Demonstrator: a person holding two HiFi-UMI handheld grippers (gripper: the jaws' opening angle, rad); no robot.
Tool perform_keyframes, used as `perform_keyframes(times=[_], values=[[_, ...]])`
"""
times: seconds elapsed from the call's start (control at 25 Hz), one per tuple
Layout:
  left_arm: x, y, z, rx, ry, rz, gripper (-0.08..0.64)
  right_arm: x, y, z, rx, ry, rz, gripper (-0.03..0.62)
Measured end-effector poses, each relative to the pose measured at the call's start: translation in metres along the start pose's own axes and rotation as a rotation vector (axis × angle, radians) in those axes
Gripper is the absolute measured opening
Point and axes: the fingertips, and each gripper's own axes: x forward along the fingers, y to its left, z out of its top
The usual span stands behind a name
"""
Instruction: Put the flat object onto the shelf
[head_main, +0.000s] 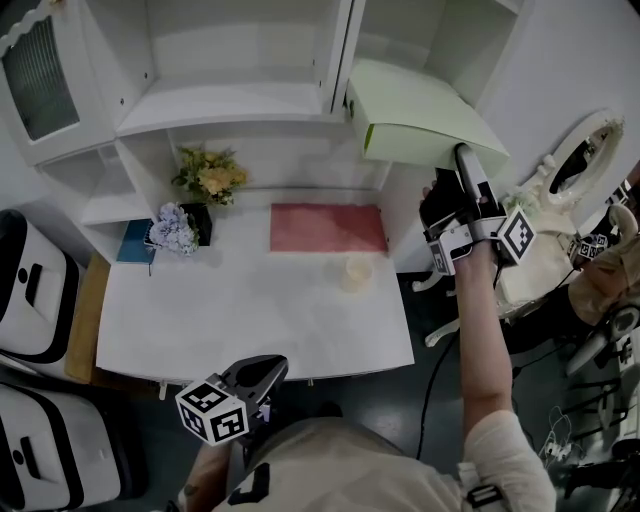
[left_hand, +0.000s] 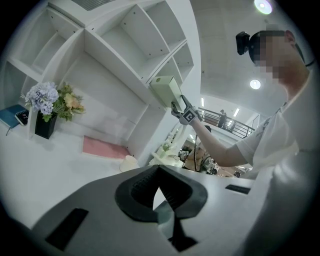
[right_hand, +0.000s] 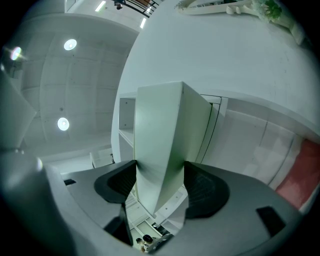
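The jaws of the right gripper (right_hand: 160, 176) are clenched on the flat object (right_hand: 167, 130), a slim, pale green, box-like piece. In the right gripper view, both black pads (right_hand: 116, 183) are pressed against its broad faces near one narrow end. The object is held edge-on between them and extends away from the camera.

The jaws of the left gripper (left_hand: 159, 169) are brought together at their tips, and nothing is held between them. In the head view this gripper is seen low, just off the near edge of the bench (head_main: 250, 320) and close to the person's body.

In the head view the flat object is raised well above the bench by an outstretched arm. It is placed at the right-hand part of the white shelf unit (head_main: 230, 100), beside the upright divider, with its free end directed into the upper right compartment. Whether that end is supported by a shelf board cannot be told.

On the bench a pink mat (head_main: 327, 228) is laid flat against the back, and a small cream cup-like item (head_main: 355, 272) is set just in front of its right corner. At the back left a lilac bouquet (head_main: 172, 228) is held in a black vase (head_main: 200, 222), with a cluster of yellow flowers (head_main: 210, 175) behind it. A blue book (head_main: 134, 240) is laid beside the vase on a lower side ledge. An ornate white frame (head_main: 590, 150) is seen to the right of the shelf unit.
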Motion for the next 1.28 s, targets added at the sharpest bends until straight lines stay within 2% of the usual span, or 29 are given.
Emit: perform_keyframes(times=[1.28], values=[[0.002,0.023,0.01,-0.028,-0.022,0.049,0.014,0.037,-0.039,0.016,-0.031,0.006,-0.045,0.305]])
